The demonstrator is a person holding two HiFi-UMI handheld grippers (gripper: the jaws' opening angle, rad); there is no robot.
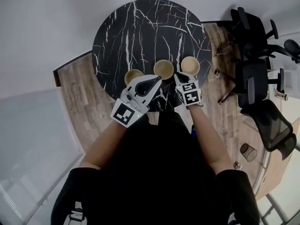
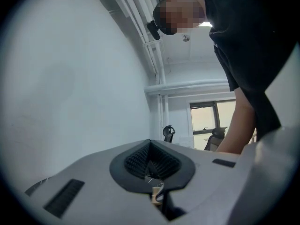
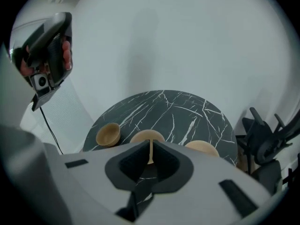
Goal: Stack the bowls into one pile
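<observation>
Far half of the table (image 1: 140, 27) is found bare. Near edge is occupied by a row: left bowl (image 1: 131, 74), middle bowl (image 1: 164, 68), right bowl (image 1: 190, 64), gaps between. Right rim is crowded by office chairs (image 1: 255, 78).

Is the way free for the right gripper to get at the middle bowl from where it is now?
Probably yes: the right gripper points straight at the middle bowl, nothing between, but its jaws stand only a slit apart.
</observation>
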